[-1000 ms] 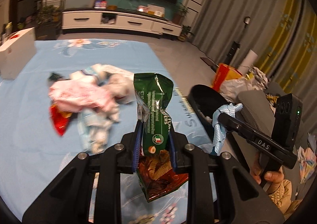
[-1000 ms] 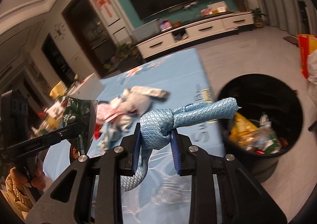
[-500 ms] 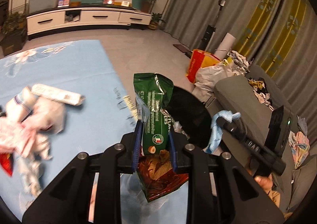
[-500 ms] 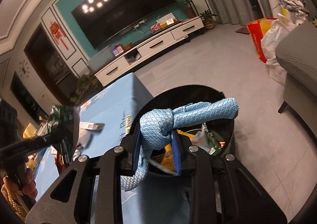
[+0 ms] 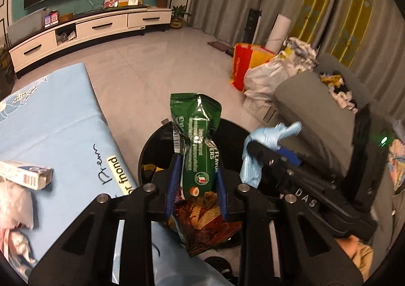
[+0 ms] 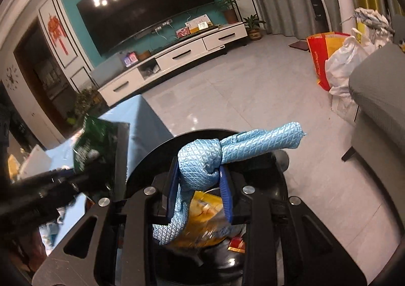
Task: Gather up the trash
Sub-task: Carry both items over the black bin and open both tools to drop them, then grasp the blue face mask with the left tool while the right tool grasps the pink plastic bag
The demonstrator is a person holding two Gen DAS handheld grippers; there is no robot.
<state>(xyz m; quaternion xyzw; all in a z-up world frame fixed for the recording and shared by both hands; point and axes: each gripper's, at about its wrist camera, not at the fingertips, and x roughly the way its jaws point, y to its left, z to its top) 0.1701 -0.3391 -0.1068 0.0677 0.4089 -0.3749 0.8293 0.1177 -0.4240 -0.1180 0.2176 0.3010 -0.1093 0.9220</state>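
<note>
A green snack wrapper (image 5: 200, 121) stands between the blue pads of my left gripper (image 5: 197, 159), held over the black trash bin (image 5: 152, 141). The jaws are opening, with the pads still against the wrapper. A knotted light-blue quilted cloth (image 6: 253, 139) sits between the pads of my right gripper (image 6: 198, 167), above the same bin (image 6: 157, 149). These jaws are opening too. Each gripper shows in the other's view: the right gripper (image 5: 260, 152) beside the wrapper, and the left gripper (image 6: 101, 172), blurred, with the wrapper (image 6: 98, 144). Yellow packets (image 6: 202, 210) lie inside the bin.
The blue-covered table (image 5: 63, 121) lies left of the bin, with a small carton (image 5: 25, 174) and crumpled trash (image 5: 15, 205) on it. A grey sofa (image 5: 316, 99) and stuffed bags (image 5: 265, 71) stand right of the bin. A hand (image 5: 354, 255) grips the right tool.
Both grippers have swung right from above the table to above the bin, carrying the wrapper and the cloth. The table's trash has slid off to the left edge of the left wrist view.
</note>
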